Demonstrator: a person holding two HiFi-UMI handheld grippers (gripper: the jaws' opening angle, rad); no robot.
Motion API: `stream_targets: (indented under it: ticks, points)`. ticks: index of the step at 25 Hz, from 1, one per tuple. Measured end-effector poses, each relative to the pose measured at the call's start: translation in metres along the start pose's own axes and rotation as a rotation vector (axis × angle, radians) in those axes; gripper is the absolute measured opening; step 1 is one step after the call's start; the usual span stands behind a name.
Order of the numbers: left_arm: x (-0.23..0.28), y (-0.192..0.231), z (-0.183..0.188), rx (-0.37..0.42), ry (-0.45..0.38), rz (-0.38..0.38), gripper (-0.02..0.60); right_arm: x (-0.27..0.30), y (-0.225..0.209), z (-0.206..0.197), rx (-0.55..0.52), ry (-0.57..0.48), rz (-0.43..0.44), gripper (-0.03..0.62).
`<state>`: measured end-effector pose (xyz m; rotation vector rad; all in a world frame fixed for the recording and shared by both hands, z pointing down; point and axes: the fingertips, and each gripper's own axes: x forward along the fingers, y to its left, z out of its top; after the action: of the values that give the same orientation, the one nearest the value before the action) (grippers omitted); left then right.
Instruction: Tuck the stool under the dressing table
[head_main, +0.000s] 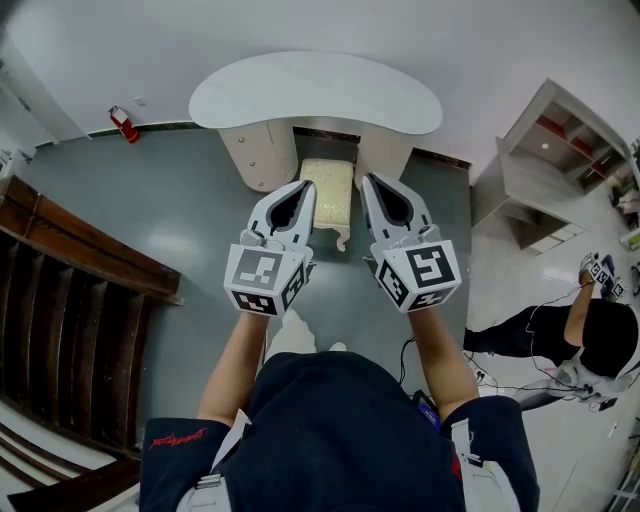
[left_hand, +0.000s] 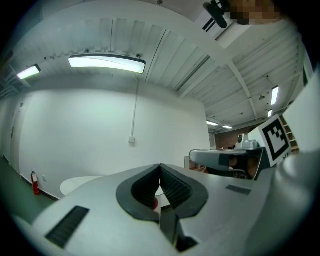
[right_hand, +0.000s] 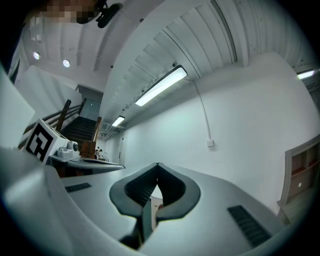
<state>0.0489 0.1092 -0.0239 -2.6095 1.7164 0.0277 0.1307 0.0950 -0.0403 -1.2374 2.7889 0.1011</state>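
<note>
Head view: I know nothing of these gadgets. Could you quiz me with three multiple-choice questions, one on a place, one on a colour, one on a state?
1. Where does the stool stand?
A. On the floor, at the gap between the pedestals of the dressing table
B. On the tabletop
C. Lying on its side

2. What colour is the fire extinguisher?
A. Blue
B. Red
C. Yellow

3. How are the jaws of the left gripper and right gripper?
A. Wide apart
B. Closed, empty
C. Clamped on the stool

Answers: 1 A, its cream seat sits upright between the pedestals; 2 B, it is plainly red; 3 B, both gripper views show the jaws together with nothing held.
</note>
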Motion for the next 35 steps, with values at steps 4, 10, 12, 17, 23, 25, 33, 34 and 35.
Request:
stream_targets:
  ticks: [4, 10, 12, 17, 23, 25, 33, 34, 35]
  points:
    - [0.010, 0.003, -0.002, 0.009, 0.001, -0.002, 0.015, 0.008, -0.005, -0.003, 0.001, 0.002, 0.006, 0.015]
    - [0.036, 0.018, -0.006, 0.002, 0.006, -0.009, 0.015, 0.030, -0.017, -0.011, 0.004, 0.018, 0.002, 0.015]
    - [0.043, 0.025, -0.008, 0.000, 0.009, -0.004, 0.016, 0.038, -0.021, -0.013, 0.004, 0.023, 0.001, 0.015]
    - [0.064, 0.044, -0.012, 0.004, 0.014, -0.005, 0.015, 0.068, -0.032, -0.020, 0.009, 0.030, -0.009, 0.015]
    - [0.093, 0.085, -0.017, 0.008, 0.027, -0.005, 0.015, 0.117, -0.039, -0.031, -0.002, 0.049, -0.016, 0.015]
    - [0.103, 0.100, -0.016, 0.024, 0.031, -0.009, 0.015, 0.135, -0.041, -0.032, -0.004, 0.055, -0.022, 0.015]
    - [0.139, 0.157, -0.014, 0.009, 0.039, -0.047, 0.015, 0.199, -0.055, -0.032, -0.012, 0.067, -0.070, 0.015]
    - [0.142, 0.164, -0.015, 0.005, 0.040, -0.056, 0.015, 0.207, -0.056, -0.033, -0.012, 0.068, -0.078, 0.015]
    - [0.146, 0.170, -0.016, 0.000, 0.043, -0.063, 0.015, 0.215, -0.056, -0.033, -0.013, 0.070, -0.085, 0.015]
